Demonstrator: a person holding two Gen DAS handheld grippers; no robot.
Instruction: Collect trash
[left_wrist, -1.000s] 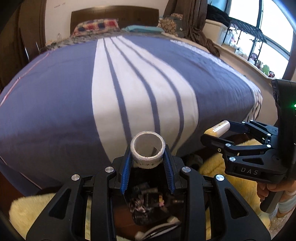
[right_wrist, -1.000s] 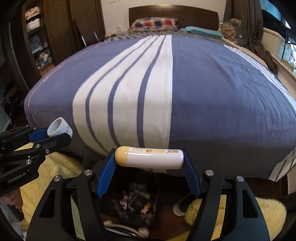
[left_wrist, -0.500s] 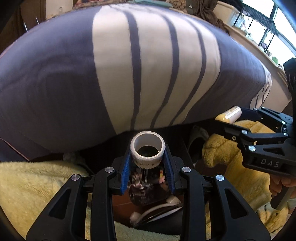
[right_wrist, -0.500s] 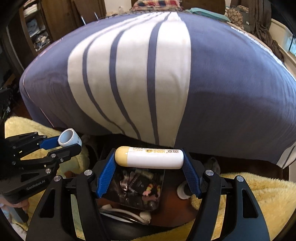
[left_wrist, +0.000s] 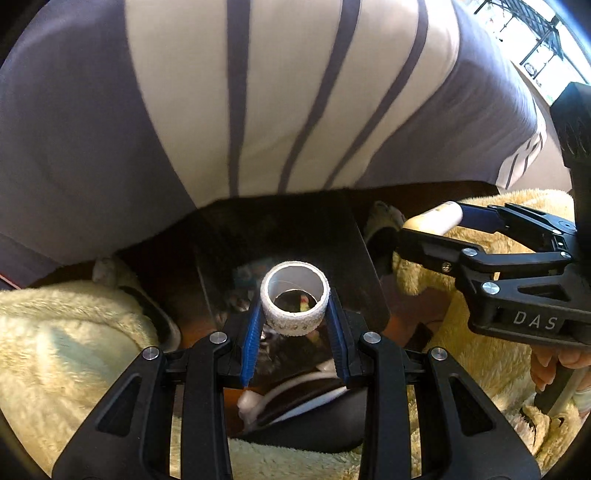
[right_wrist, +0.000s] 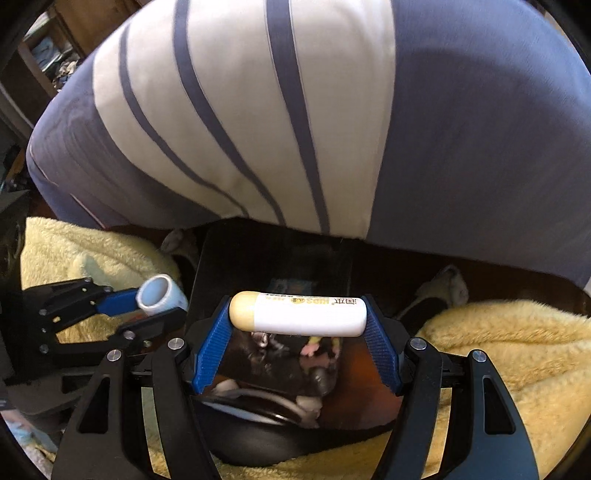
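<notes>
L hand-held gripper (left_wrist: 295, 325) pinches a tape roll (left_wrist: 294, 302) over the dark bin (left_wrist: 354, 258) by the bed (left_wrist: 258, 110). R hand-held gripper (right_wrist: 297, 332) pinches a white tube (right_wrist: 299, 314) above it too.

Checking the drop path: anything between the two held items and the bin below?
Nothing visible. The left hand-held gripper holds the tape roll and the right hand-held gripper the white tube, both over the open dark bin at the foot of the bed.
</notes>
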